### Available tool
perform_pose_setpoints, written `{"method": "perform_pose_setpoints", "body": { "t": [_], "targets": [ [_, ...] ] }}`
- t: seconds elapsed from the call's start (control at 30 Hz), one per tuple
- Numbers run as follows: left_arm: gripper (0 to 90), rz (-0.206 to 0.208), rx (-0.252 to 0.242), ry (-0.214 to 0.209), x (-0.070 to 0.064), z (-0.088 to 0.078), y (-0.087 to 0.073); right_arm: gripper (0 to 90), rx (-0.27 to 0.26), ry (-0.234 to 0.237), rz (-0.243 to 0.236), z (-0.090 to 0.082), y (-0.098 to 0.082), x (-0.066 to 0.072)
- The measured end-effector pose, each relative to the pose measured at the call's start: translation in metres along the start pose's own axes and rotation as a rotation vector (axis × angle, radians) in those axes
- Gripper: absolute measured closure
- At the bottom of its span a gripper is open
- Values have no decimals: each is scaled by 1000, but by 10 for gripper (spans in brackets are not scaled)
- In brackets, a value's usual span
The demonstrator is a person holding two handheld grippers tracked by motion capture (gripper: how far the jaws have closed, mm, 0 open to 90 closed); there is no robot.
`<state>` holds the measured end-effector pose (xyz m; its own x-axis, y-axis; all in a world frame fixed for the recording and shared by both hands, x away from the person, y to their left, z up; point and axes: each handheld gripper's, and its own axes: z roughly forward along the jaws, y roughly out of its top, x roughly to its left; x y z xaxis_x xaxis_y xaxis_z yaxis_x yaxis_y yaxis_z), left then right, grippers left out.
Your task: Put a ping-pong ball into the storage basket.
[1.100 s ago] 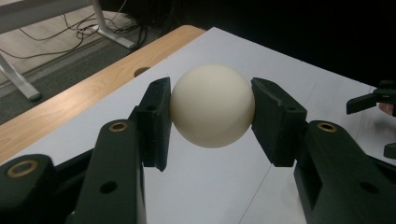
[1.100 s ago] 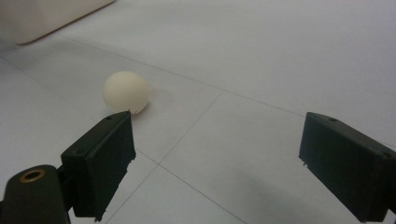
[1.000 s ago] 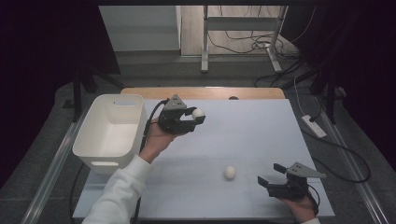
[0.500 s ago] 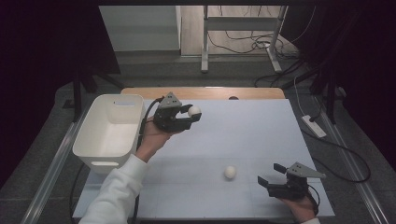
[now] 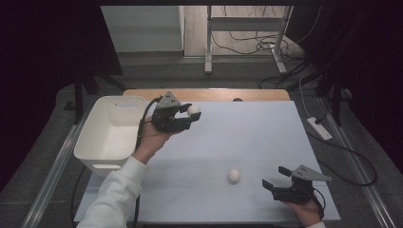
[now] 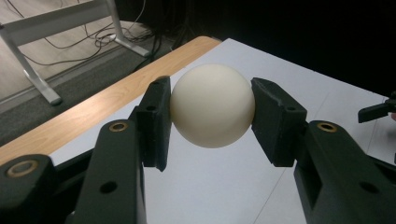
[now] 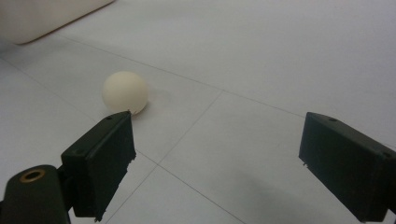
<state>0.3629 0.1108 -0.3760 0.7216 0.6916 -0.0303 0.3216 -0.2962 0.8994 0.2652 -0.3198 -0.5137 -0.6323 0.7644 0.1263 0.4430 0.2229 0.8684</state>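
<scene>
My left gripper (image 5: 189, 115) is held above the table's back left, shut on a cream ball (image 5: 193, 110). In the left gripper view the ball (image 6: 212, 105) is squeezed between both black pads (image 6: 156, 123). A second cream ball (image 5: 234, 175) lies on the pale table (image 5: 247, 137) near the front middle. My right gripper (image 5: 274, 178) rests low at the front right, open, with nothing between its jaws. In the right gripper view the loose ball (image 7: 125, 92) lies beyond my left pad (image 7: 105, 154), outside the gap.
A white plastic bin (image 5: 110, 134) stands at the table's left edge, just left of my left hand. A wooden strip (image 5: 209, 94) runs along the table's far edge. A power strip (image 5: 319, 128) and cables lie on the floor to the right.
My left gripper has shifted slightly left toward the bin with the ball still held. The right gripper and the loose ball have stayed put.
</scene>
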Motion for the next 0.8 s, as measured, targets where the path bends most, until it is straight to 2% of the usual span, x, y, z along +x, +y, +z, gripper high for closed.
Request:
{"method": "perform_pose_setpoints", "body": {
  "t": [0.5,0.8],
  "targets": [
    [511,-11,-14,23,8,-9,1,108,0,-3,2,0,0,0],
    [511,-16,-18,59,15,-17,1,108,2,-3,1,0,0,0]
  ]
}}
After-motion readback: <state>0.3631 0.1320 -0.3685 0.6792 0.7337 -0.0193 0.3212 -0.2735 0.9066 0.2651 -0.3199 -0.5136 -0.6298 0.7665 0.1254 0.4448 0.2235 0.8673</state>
